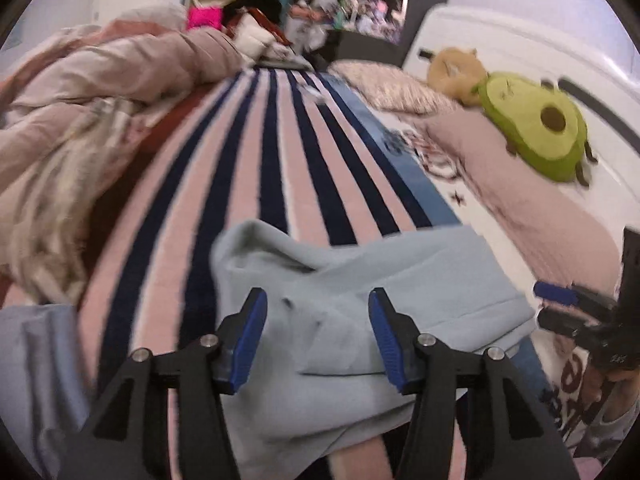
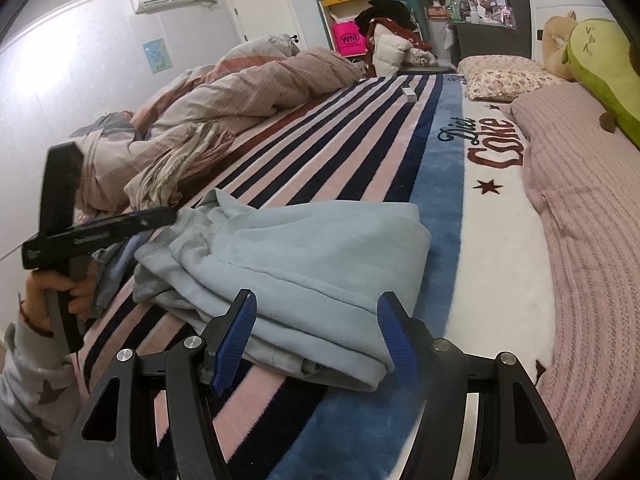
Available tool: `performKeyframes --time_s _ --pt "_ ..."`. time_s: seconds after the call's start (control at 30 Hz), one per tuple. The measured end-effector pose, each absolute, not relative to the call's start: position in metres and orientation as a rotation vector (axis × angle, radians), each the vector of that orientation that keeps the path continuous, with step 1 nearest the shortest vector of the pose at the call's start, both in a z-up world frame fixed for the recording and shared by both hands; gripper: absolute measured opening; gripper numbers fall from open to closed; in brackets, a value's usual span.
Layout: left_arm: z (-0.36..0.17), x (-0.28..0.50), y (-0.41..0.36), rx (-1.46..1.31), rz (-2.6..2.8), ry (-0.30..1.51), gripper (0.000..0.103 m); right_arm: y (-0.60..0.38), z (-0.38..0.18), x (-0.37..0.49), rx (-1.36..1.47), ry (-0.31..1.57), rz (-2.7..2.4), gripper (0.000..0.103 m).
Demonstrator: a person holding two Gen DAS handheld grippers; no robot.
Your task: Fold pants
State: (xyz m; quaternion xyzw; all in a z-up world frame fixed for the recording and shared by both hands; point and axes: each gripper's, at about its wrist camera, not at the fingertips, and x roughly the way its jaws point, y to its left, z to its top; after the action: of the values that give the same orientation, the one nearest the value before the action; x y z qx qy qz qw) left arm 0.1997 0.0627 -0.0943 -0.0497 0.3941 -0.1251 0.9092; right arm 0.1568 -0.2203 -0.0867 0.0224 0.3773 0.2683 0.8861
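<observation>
Light blue pants (image 1: 360, 300) lie folded in a bundle on the striped blanket (image 1: 248, 160); they also show in the right wrist view (image 2: 304, 264). My left gripper (image 1: 318, 336) is open, its jaws apart just above the near part of the pants, holding nothing. My right gripper (image 2: 316, 340) is open at the near folded edge of the pants, empty. The right gripper also shows at the right edge of the left wrist view (image 1: 568, 304). The left gripper's body shows in a hand at the left of the right wrist view (image 2: 80, 236).
A rumpled beige duvet (image 2: 240, 96) lies along the left of the bed. Pink pillows (image 2: 580, 184), a floral pillow (image 2: 504, 78) and an avocado plush (image 1: 536, 124) lie on the right. Cluttered shelves and a clothes pile (image 2: 392, 28) stand at the far end.
</observation>
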Motion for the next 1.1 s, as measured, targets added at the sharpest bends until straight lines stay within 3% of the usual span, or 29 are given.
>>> performKeyframes --time_s 0.07,0.13,0.23,0.83,0.87,0.93,0.97,1.03,1.1 --pt "-0.105 0.205 0.052 -0.081 -0.288 0.847 0.044 -0.219 -0.089 0.157 0.045 0.791 0.559 0.059" --pt "-0.11 0.203 0.046 -0.059 -0.302 0.865 0.015 -0.219 -0.091 0.157 0.043 0.796 0.558 0.059" --pt "-0.108 0.191 0.046 -0.036 -0.312 0.845 0.01 -0.222 -0.093 0.159 0.045 0.801 0.551 0.059" --pt "-0.107 0.129 0.061 -0.035 -0.38 0.861 0.009 -0.186 -0.093 0.199 -0.242 0.855 0.824 0.058" --pt "-0.104 0.13 0.062 -0.042 -0.378 0.852 0.009 -0.185 -0.097 0.199 -0.256 0.873 0.843 0.055" --pt "-0.1 0.131 0.064 -0.044 -0.377 0.841 0.011 -0.186 -0.1 0.195 -0.277 0.883 0.855 0.03" --pt "-0.098 0.132 0.065 -0.042 -0.372 0.834 0.013 -0.188 -0.1 0.191 -0.288 0.876 0.853 0.027" --pt "-0.096 0.134 0.067 -0.046 -0.361 0.827 0.028 -0.193 -0.099 0.183 -0.291 0.863 0.856 0.013" --pt "-0.093 0.136 0.07 -0.07 -0.363 0.818 0.032 -0.198 -0.098 0.175 -0.281 0.858 0.87 0.01"
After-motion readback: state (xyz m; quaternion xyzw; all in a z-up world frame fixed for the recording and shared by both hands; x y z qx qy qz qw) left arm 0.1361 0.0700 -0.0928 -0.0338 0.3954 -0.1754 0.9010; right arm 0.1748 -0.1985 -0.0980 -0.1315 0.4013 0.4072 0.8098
